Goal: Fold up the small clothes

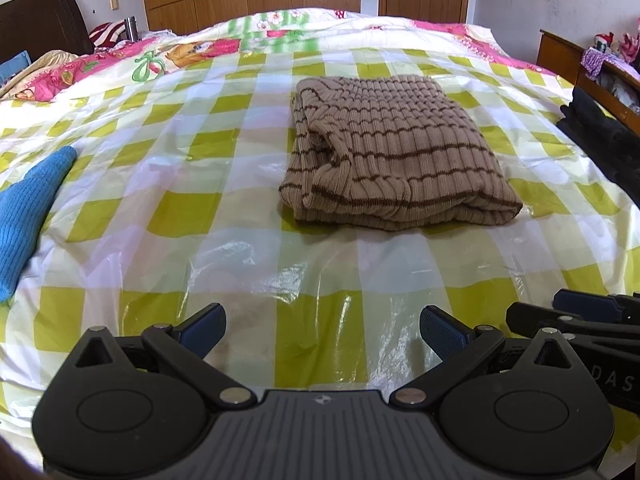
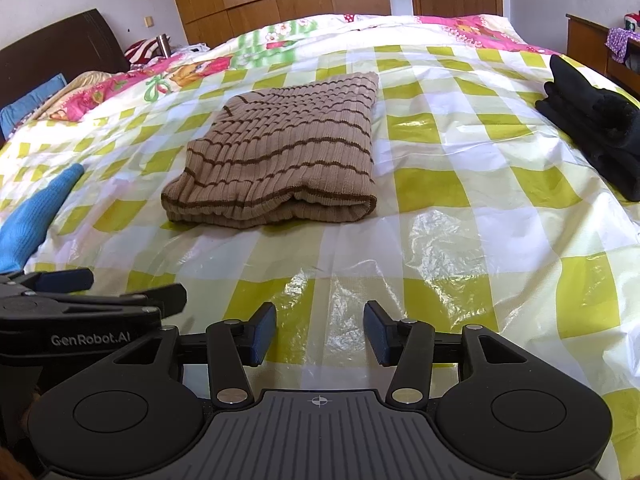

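Observation:
A tan ribbed knit garment with brown stripes [image 1: 394, 148] lies folded into a thick rectangle in the middle of the bed; it also shows in the right wrist view [image 2: 280, 152]. My left gripper [image 1: 322, 334] is open and empty, hovering over the cover well short of the garment. My right gripper [image 2: 320, 332] is open and empty, also near the bed's front edge, right of the left one. Each gripper shows at the edge of the other's view: the right one [image 1: 580, 316], the left one [image 2: 80, 292].
The bed wears a glossy yellow-and-white checked plastic cover [image 1: 240, 264]. A blue knit garment [image 1: 28, 204] lies at the left edge. A folded black garment [image 2: 596, 128] lies at the right edge. A pink patterned quilt [image 1: 120, 64] and wooden wardrobes are behind.

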### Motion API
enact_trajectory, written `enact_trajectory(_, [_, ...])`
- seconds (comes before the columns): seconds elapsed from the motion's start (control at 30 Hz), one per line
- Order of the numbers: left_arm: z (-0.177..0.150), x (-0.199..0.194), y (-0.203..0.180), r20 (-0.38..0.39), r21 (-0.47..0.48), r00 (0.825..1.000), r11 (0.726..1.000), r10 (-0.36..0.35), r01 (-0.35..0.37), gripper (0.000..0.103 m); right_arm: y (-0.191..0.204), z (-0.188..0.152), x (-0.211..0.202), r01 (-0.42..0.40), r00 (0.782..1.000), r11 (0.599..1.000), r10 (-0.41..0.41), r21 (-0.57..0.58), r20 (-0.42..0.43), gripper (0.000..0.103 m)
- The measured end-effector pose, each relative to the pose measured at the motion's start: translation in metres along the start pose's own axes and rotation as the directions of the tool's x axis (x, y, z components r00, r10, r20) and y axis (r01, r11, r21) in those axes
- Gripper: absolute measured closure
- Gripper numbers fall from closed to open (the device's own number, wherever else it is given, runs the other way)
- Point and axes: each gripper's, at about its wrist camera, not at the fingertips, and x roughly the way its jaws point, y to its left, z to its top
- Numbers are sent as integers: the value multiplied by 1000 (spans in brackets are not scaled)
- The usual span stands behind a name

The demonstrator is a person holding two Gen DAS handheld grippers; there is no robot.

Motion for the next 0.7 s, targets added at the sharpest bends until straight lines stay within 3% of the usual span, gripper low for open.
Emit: enact_trajectory(0.7, [-2,5,-5,-26,31,999,999,24,-23,0,5,0,0,27,1000,1000,-27,-7,-10,53])
